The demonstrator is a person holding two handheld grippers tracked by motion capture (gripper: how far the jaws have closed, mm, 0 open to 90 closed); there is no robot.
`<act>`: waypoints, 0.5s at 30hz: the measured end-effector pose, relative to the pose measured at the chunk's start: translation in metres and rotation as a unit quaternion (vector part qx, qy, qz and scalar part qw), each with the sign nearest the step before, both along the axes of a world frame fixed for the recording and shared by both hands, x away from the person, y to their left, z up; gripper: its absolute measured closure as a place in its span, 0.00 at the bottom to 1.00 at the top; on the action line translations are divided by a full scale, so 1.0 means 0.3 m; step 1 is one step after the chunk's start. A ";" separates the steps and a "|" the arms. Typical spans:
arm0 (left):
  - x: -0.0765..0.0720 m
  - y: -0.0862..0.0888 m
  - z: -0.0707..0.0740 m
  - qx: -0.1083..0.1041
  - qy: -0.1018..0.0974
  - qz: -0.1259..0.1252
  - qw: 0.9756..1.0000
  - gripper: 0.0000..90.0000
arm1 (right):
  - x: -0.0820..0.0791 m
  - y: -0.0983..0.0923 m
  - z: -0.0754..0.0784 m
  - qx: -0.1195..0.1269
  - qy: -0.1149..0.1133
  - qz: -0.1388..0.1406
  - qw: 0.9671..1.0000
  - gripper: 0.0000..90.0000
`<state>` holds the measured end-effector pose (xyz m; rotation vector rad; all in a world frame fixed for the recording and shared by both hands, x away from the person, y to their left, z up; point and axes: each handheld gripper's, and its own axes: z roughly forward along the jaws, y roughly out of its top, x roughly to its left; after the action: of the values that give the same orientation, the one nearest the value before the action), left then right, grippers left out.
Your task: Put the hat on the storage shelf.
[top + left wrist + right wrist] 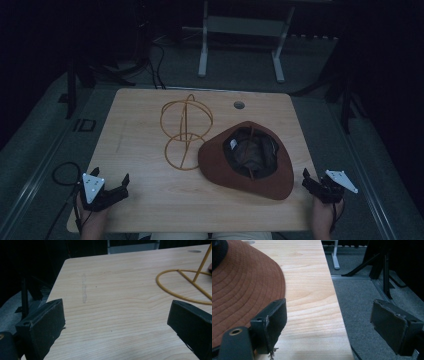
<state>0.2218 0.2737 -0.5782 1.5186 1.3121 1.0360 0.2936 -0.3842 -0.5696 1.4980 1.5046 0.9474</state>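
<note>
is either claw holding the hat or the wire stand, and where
Nothing is held. The left claw and right claw are both open at the table's near corners, clear of the hat and the stand.

Table [150, 200]: pale matt wood grain. Hat [220, 165]: brown stitched cloth. Stand [186, 131]: thin yellow wire, smooth.

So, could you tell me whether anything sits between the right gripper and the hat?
Nothing visible does. The right gripper is open at the table's right edge, with the hat brim right beside it and only bare table between.
</note>
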 end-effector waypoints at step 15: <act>0.002 -0.051 0.010 -0.002 -0.010 -0.029 1.000 0.02 | -0.004 0.019 0.053 0.006 0.023 0.021 1.000 0.16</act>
<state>0.2224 0.2583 -0.5753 1.5315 1.2482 1.0091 0.2924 -0.3784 -0.5537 1.5104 1.5708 0.9534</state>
